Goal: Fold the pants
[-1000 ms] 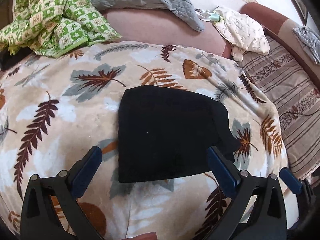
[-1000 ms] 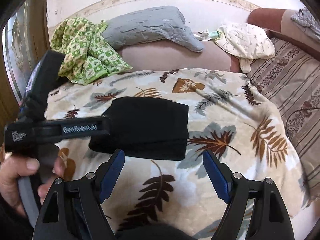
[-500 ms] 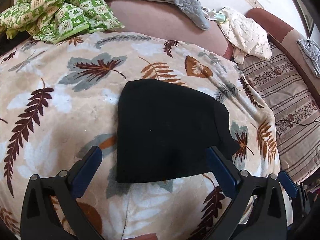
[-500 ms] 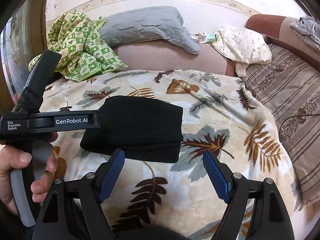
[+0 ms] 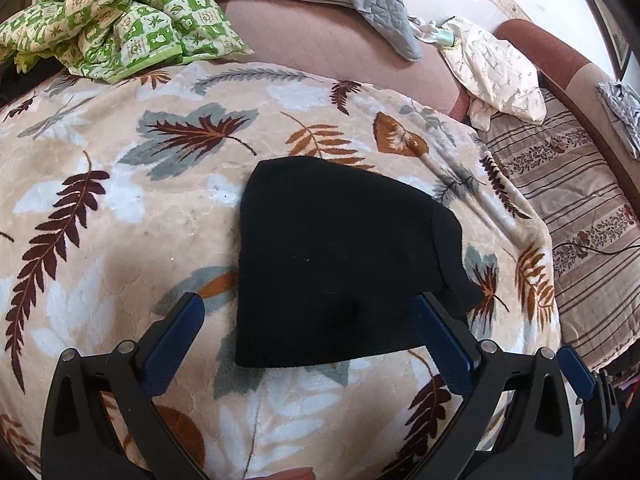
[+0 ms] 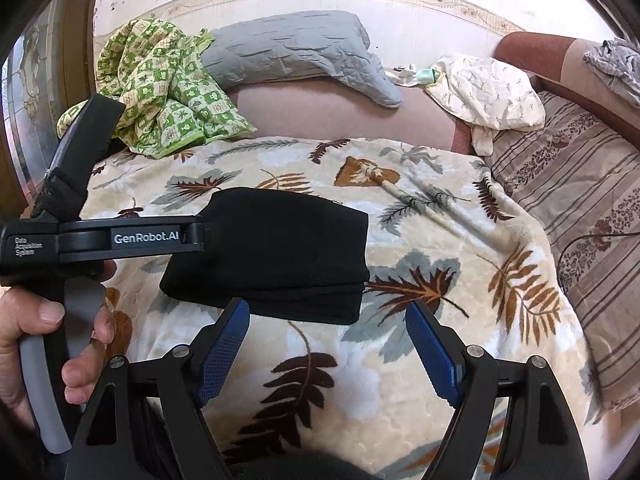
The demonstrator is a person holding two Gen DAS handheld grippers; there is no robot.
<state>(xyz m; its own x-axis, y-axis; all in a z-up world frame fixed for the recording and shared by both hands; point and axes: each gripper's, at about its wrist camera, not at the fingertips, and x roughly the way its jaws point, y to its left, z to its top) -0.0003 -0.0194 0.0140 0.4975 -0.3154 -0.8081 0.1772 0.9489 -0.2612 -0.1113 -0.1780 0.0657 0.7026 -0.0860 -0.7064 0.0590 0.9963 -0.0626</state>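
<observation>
Left wrist view, change: over the last second the left claw (image 5: 308, 316) barely shifted; the pants (image 5: 340, 264) slid only slightly in frame, so nothing was being worked.
Left wrist view, claw: fingers wide apart, gripping nothing, hovering over the near edge of the pants.
Left wrist view, pants: a compact black packet, flat on the leaf-print blanket (image 5: 120, 208) on the bed.
Right wrist view, change: the right claw (image 6: 328, 336) stayed put, apart and empty, short of the pants (image 6: 280, 248).
Right wrist view, meaning: folding looked finished, both hands drawn back.
Right wrist view, pants: layered edges stacked evenly, no loose leg.
</observation>
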